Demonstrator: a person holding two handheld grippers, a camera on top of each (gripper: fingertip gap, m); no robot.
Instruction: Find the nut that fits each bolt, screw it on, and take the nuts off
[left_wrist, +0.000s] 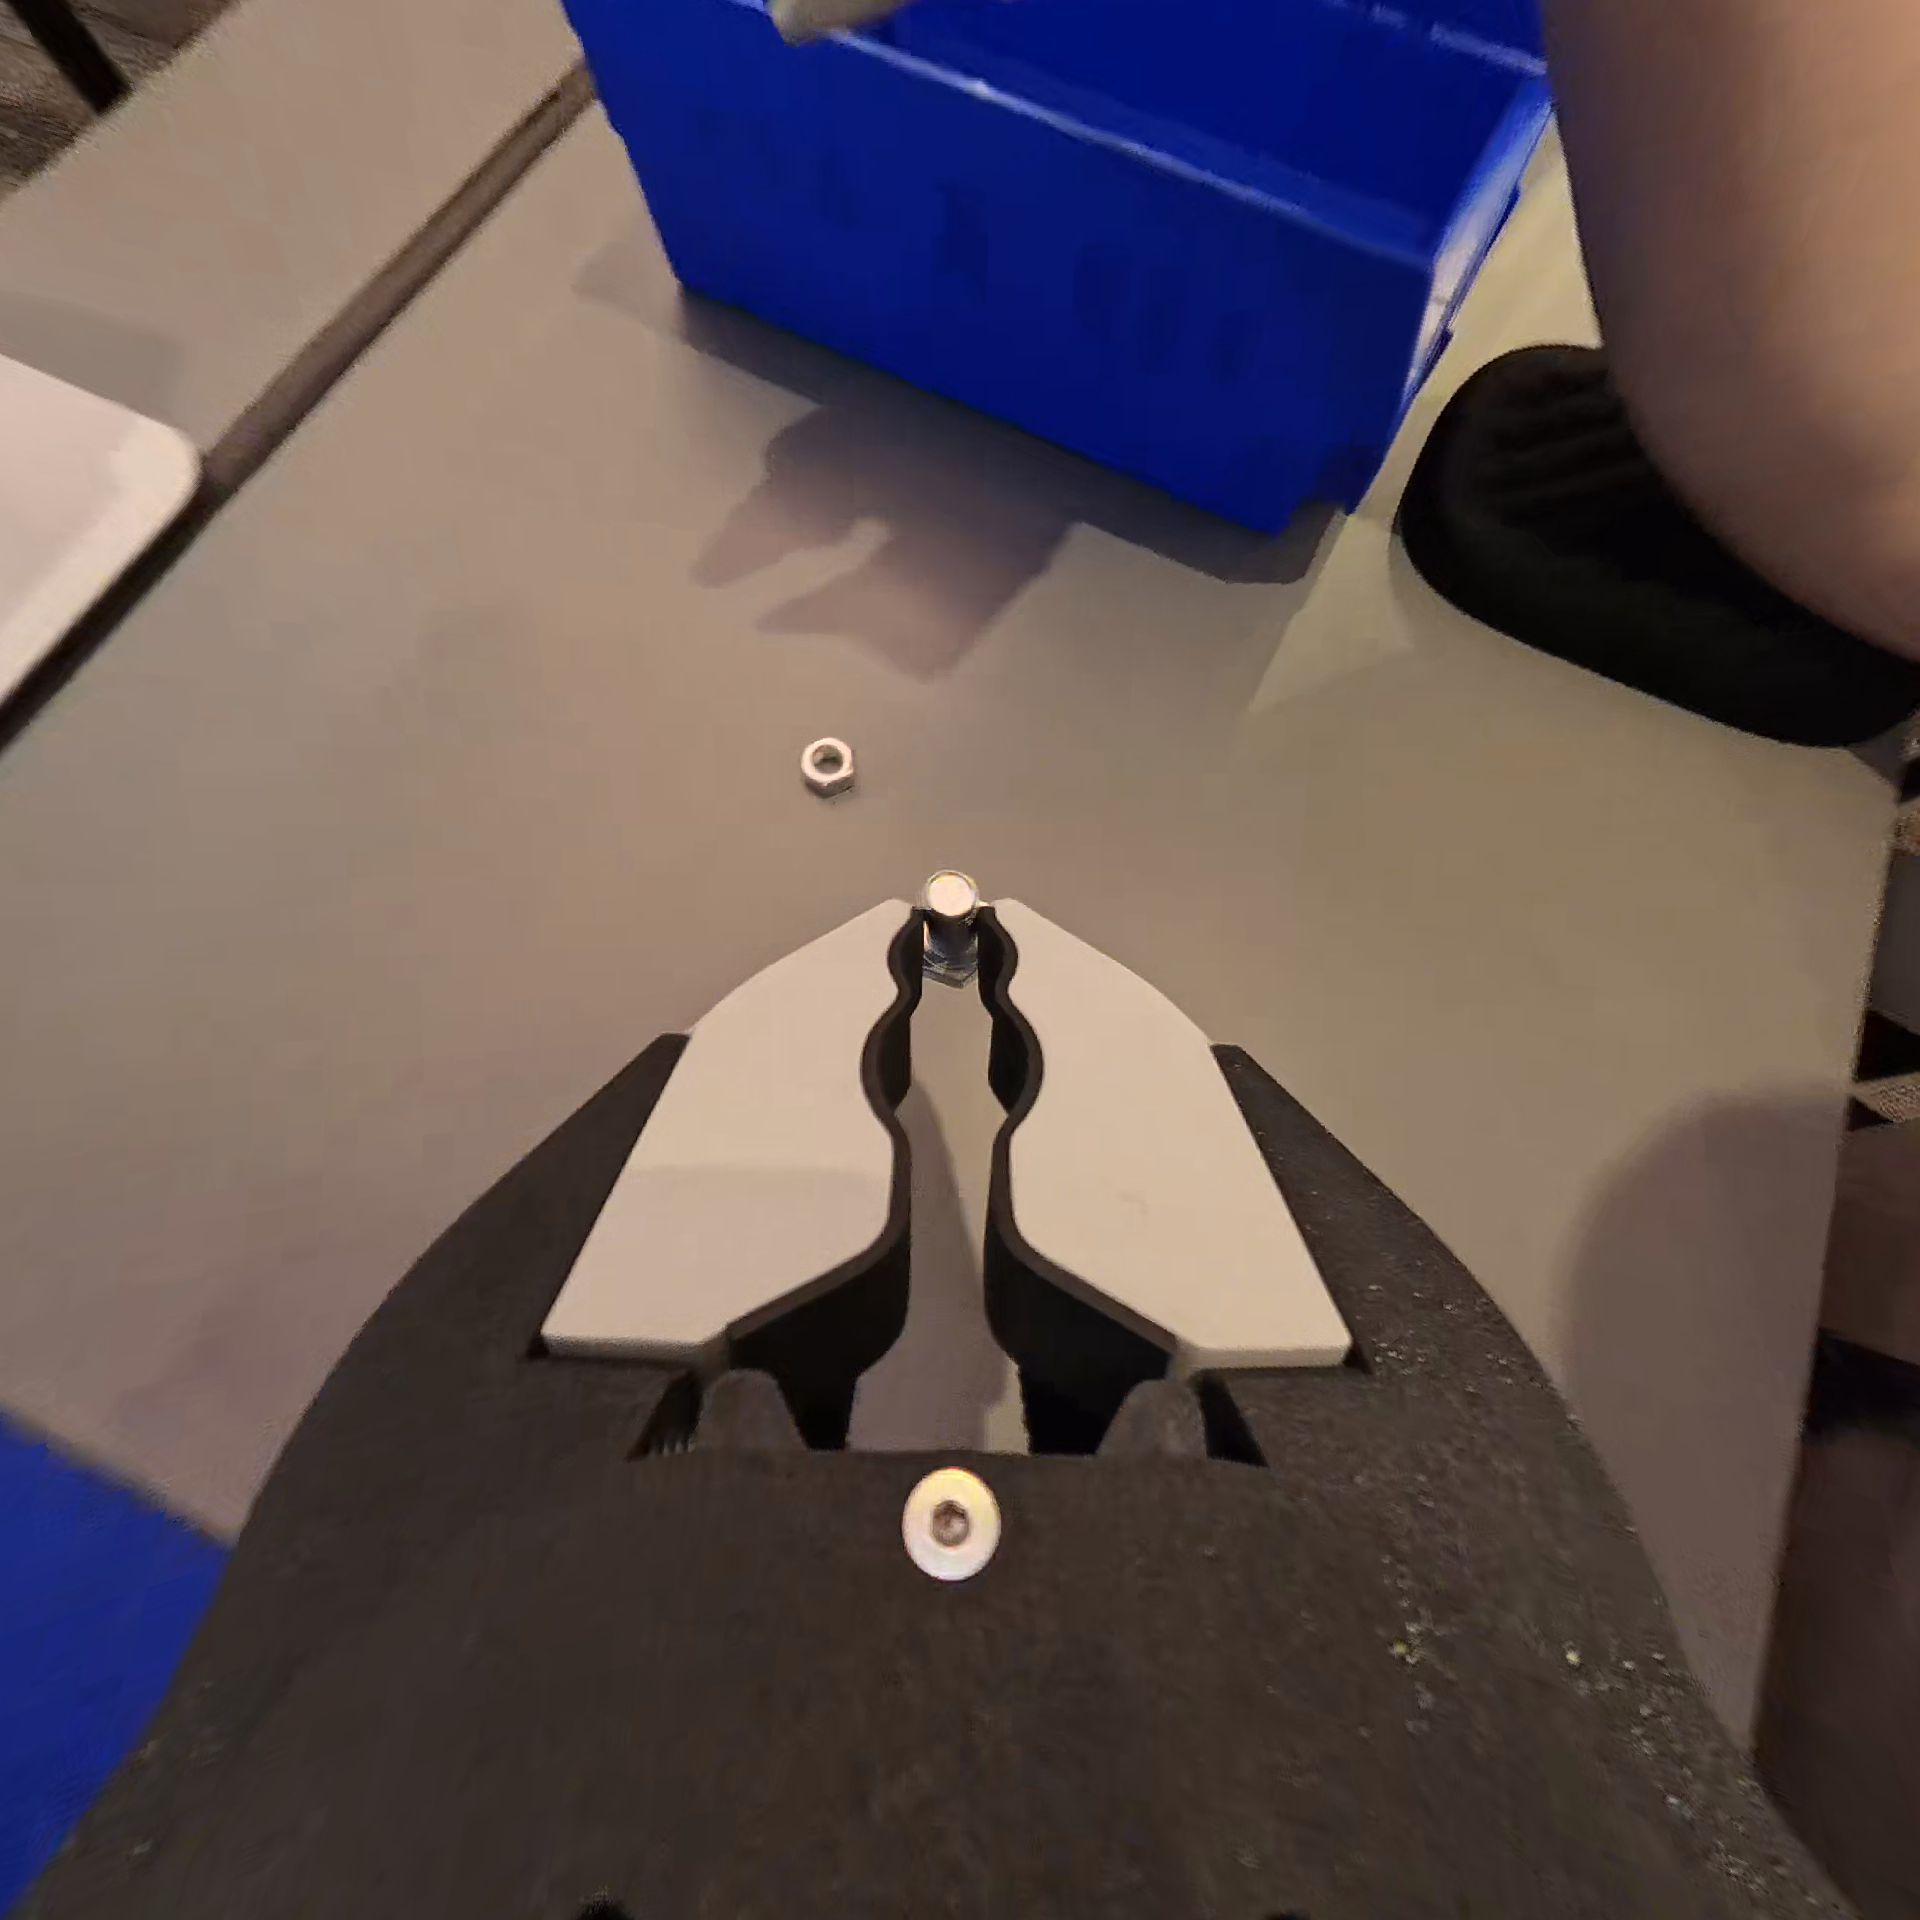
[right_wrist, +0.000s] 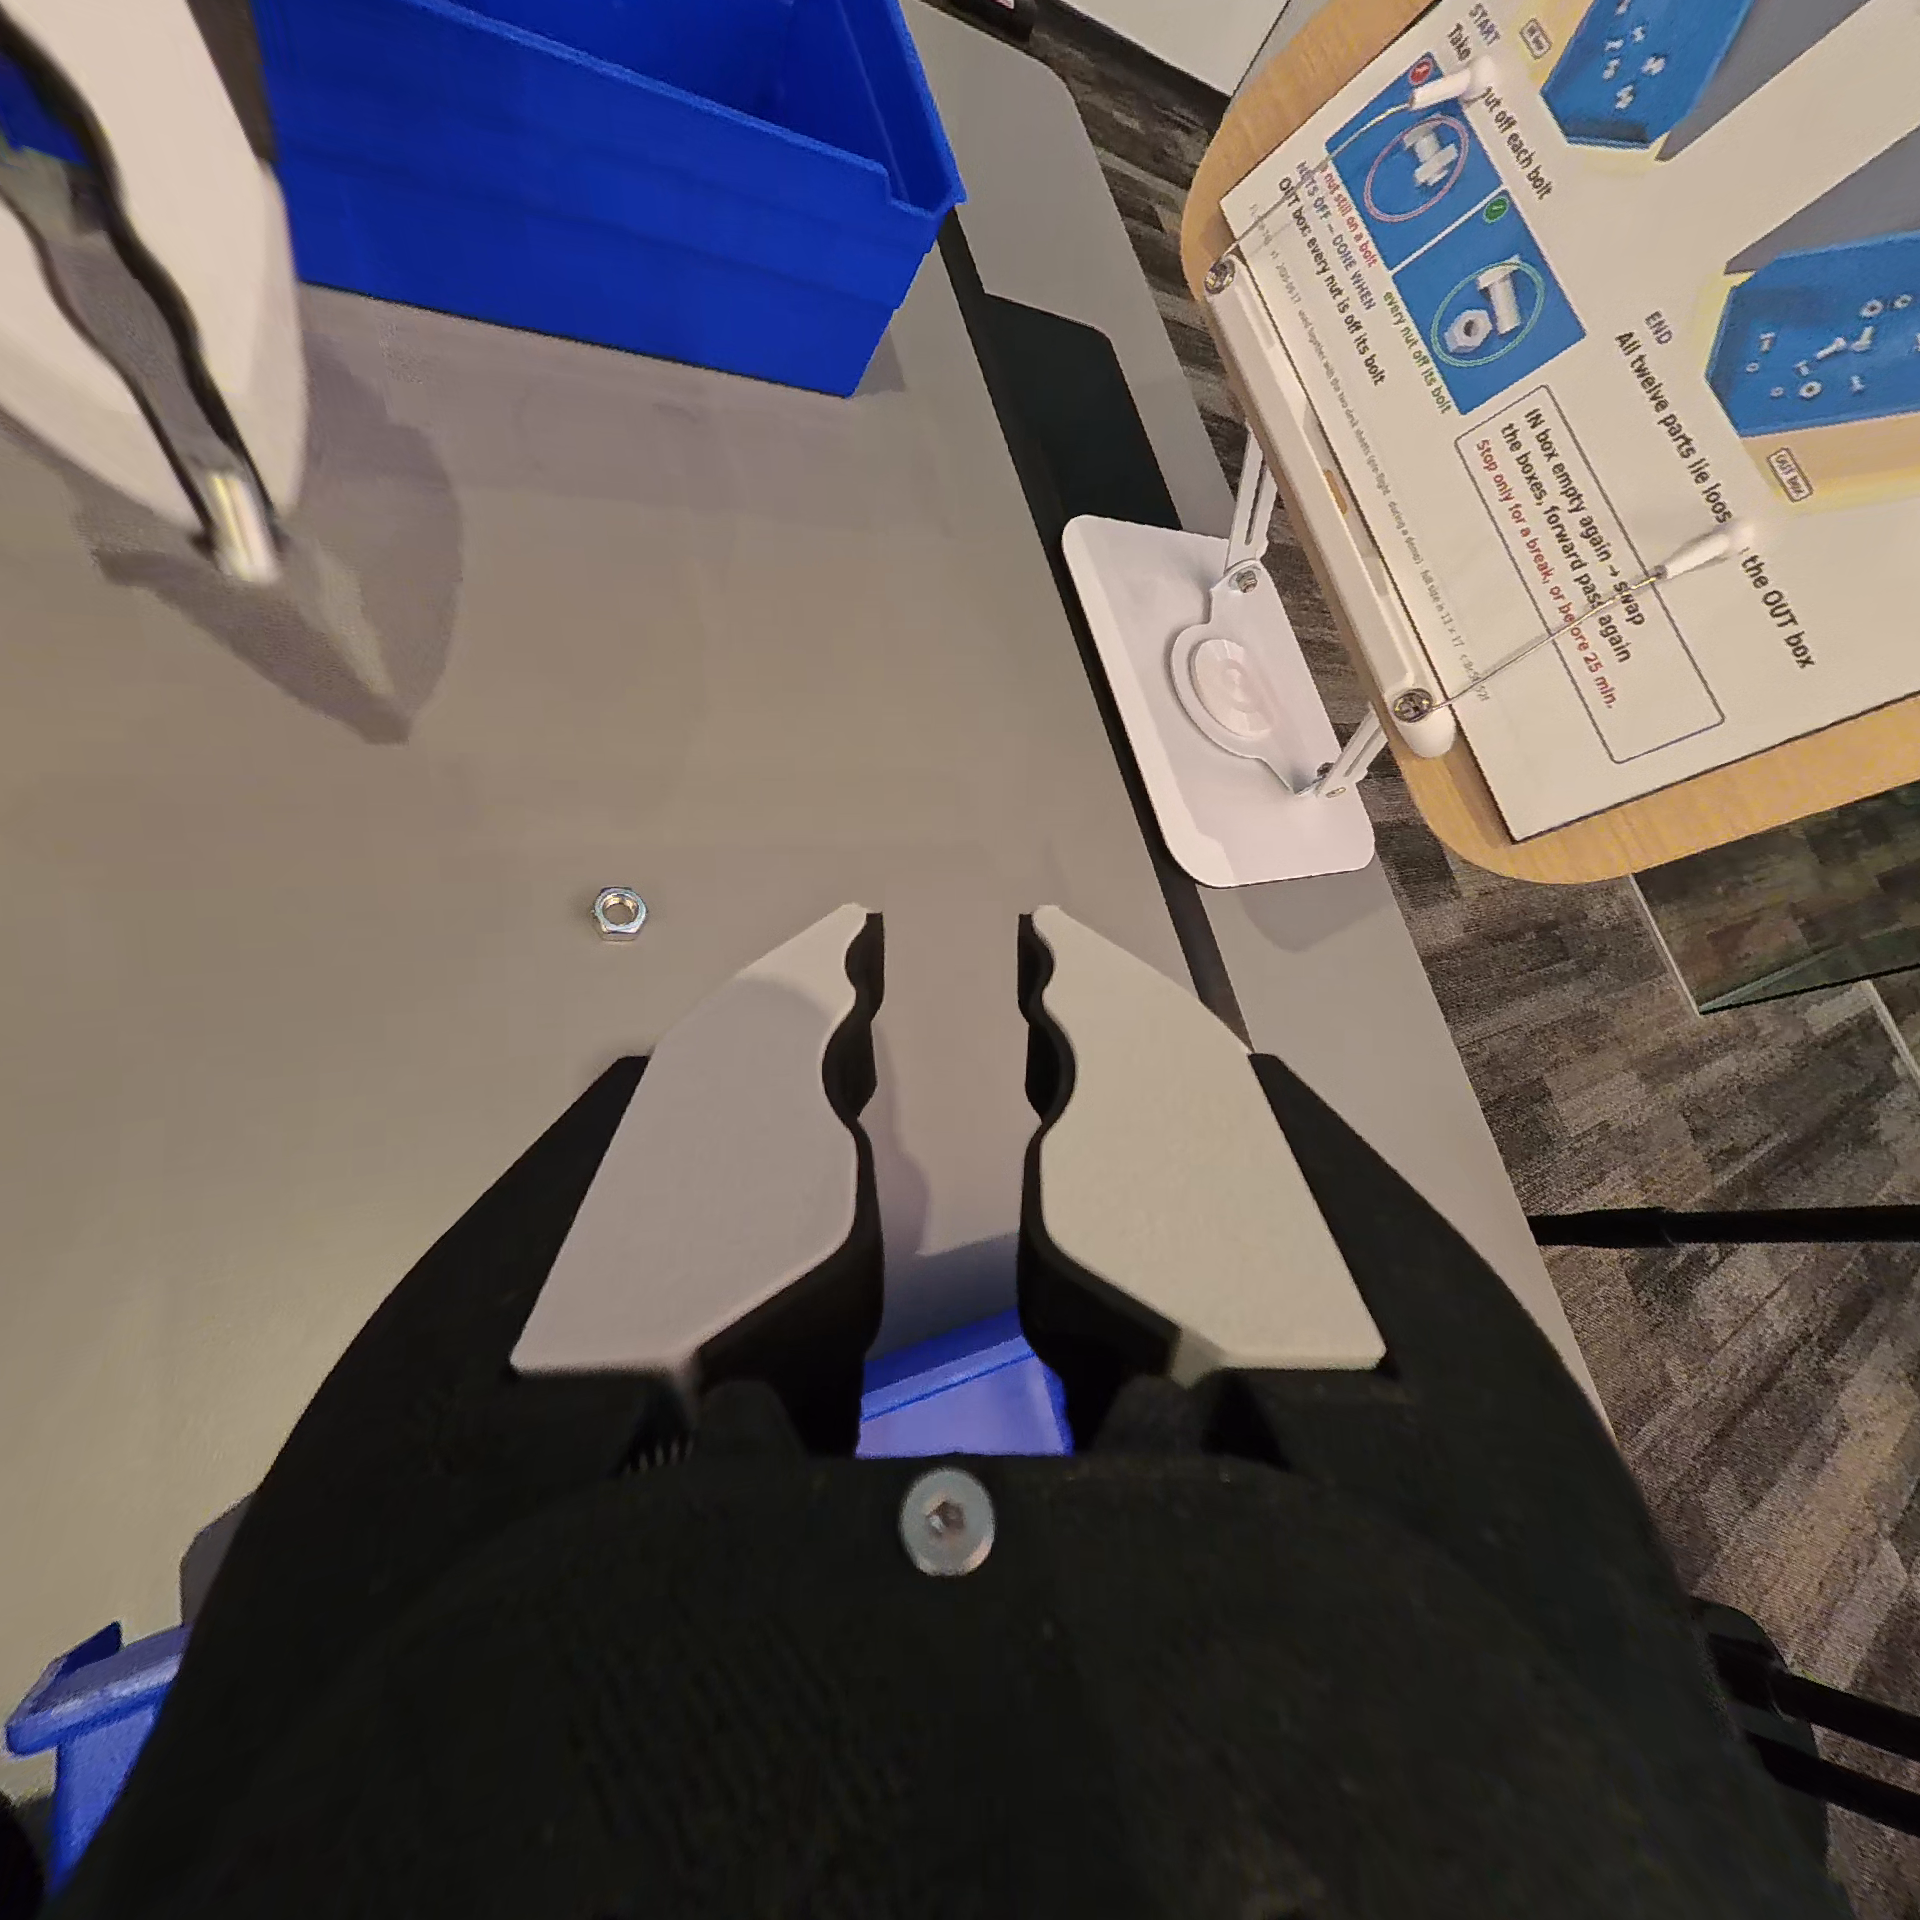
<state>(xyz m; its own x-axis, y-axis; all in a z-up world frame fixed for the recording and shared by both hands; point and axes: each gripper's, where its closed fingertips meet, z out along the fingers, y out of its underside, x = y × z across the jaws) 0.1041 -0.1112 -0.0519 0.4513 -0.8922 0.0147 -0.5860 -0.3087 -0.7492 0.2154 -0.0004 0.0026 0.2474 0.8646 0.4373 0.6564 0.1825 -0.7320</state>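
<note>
A: Grey tabletop (left_wrist: 416, 935), left wrist view. What does the left gripper (left_wrist: 951, 909) hold?

B: A silver bolt (left_wrist: 949, 914), clenched between the fingertips (left_wrist: 883, 925) with its shaft end facing the camera and its head below the tips. The jaws stand nearly together, parted only by the bolt.

A: And the loose part ahead of it?

B: A silver hex nut (left_wrist: 828, 769) lies flat on the table, just beyond the bolt and a little to the left — apart from it, not touching. Farther back stands a blue bin (left_wrist: 1039, 291). A person's arm and black cuff (left_wrist: 1558, 540) fill the right edge.

A: Grey again, right wrist view. State of the right gripper (right_wrist: 951, 920)?

B: Released — its jaws stand apart with bare table between them, holding nothing. The same nut (right_wrist: 620, 914) lies on the table (right_wrist: 727, 675), near and left of its left fingertip.

A: Is the other tool seen here?

B: Yes. The left gripper (right_wrist: 234, 540) shows at upper left, blurred, with the bolt (right_wrist: 239, 530) at its tip above the table. The blue bin (right_wrist: 582, 208) stands behind it. At right, beyond the table edge, a white stand (right_wrist: 1226, 707) carries a board with a printed instruction sheet (right_wrist: 1662, 364).
</note>
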